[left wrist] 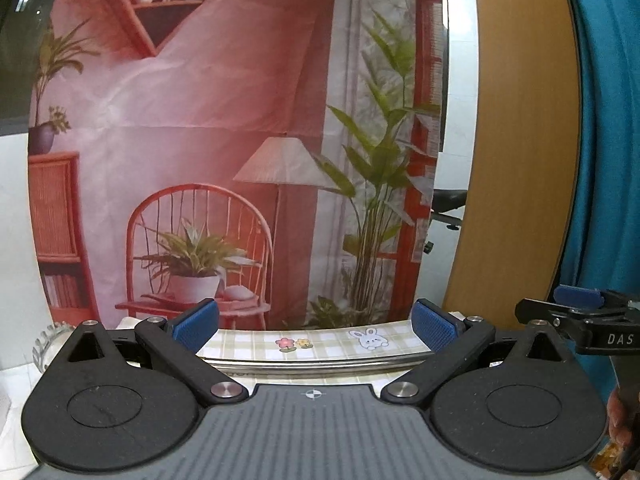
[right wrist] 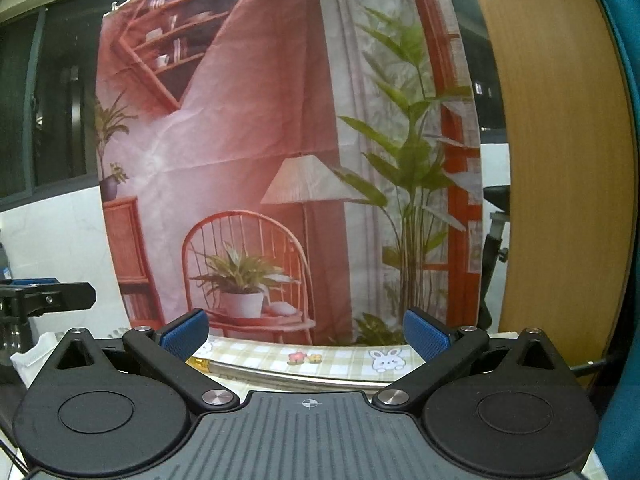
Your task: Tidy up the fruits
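Left jaws: the left gripper (left wrist: 315,326) stands with its blue pads (left wrist: 196,326) wide apart and nothing between them.
Right jaws: the right gripper (right wrist: 305,334) is likewise spread wide and empty; its tip also shows at the right edge of the left wrist view, so the two tools sit side by side, near each other.
Fruit: none shows in either view. A yellow-orange scrap (right wrist: 199,361) lies just inside the right gripper's left pad, too small to name. Where the fruit lies I cannot tell.
Handling, as a guess: fruit is usually rounded, smooth-skinned and easily bruised, so a hold across the widest part with light pressure seems wise; weight and firmness stay unknown until it is seen.
Just ahead: a metal rim (left wrist: 320,364), perhaps of a tray, curves across below both jaws, on a checked tablecloth (left wrist: 332,340) printed with a rabbit and flowers.
Edges: the cloth ends close ahead at a hanging printed backdrop (left wrist: 224,140), which leaves little depth forward.
Left side: a ribbed glass object (left wrist: 48,342) stands near the left gripper, fragile and worth a wide berth.
Right side: a wooden panel (right wrist: 560,160) rises close by, and a teal surface lies beyond it.
Open room: mostly upward and between the two tools; both cameras would need to tilt down to find the fruit.
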{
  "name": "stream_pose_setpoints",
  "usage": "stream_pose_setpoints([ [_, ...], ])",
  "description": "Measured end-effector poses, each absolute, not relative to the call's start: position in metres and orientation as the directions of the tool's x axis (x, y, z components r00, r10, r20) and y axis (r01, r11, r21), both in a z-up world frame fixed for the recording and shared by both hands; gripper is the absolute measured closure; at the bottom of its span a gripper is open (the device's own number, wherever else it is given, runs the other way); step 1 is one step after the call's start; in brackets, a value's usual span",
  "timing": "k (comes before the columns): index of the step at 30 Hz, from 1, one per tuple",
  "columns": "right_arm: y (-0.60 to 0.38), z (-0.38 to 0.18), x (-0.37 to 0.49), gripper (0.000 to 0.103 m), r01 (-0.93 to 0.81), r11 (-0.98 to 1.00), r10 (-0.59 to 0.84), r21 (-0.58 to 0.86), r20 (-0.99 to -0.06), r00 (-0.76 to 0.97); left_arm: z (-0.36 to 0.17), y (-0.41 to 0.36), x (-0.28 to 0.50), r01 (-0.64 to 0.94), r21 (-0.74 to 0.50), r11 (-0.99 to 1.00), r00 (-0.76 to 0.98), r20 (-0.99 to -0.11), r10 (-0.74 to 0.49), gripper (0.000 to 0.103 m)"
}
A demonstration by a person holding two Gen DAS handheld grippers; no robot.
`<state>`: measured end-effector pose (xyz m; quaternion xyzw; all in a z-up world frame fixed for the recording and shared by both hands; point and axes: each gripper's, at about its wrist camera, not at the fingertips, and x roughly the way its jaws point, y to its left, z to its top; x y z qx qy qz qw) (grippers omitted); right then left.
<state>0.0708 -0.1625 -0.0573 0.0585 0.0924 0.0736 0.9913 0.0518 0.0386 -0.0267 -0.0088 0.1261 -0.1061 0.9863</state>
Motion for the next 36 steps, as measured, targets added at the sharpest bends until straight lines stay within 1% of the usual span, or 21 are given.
stream_pose_setpoints([
  [21, -0.1620, -0.0550, 0.0673, 0.000, -0.125, 0.984, 0.146, 0.129, -0.167, 0.975, -0.0218, 0.0370, 0.0493, 0.209, -0.026, 0.978, 0.948, -0.241, -0.209, 0.000],
  [36, -0.1633, -0.0546, 0.0686, 0.000, -0.122, 0.984, 0.144, 0.129, -0.172, 0.975, -0.0252, 0.0439, 0.0514, 0.193, -0.038, 0.981, 0.944, -0.264, -0.196, 0.000],
])
